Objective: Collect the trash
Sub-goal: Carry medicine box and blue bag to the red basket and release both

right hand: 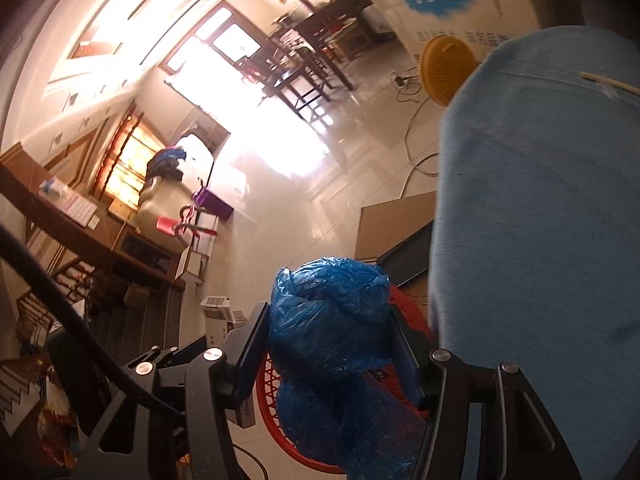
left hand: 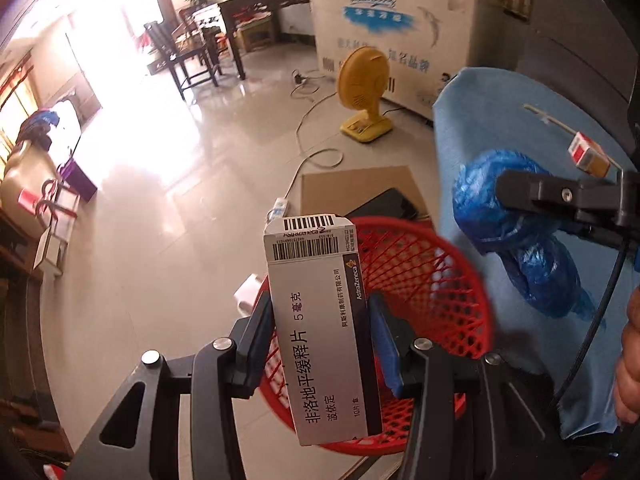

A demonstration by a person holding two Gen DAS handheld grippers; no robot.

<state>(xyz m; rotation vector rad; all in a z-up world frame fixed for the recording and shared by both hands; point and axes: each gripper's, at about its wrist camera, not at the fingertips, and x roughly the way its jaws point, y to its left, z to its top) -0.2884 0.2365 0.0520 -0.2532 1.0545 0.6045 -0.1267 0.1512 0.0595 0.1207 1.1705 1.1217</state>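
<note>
Left wrist: one medicine box [left hand: 320,320], one red basket [left hand: 432,280].

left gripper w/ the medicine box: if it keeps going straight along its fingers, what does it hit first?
Most likely the red mesh basket: the left gripper, shut on the medicine box, points down toward its opening. Depth is unclear, but nothing shows between them.
</note>
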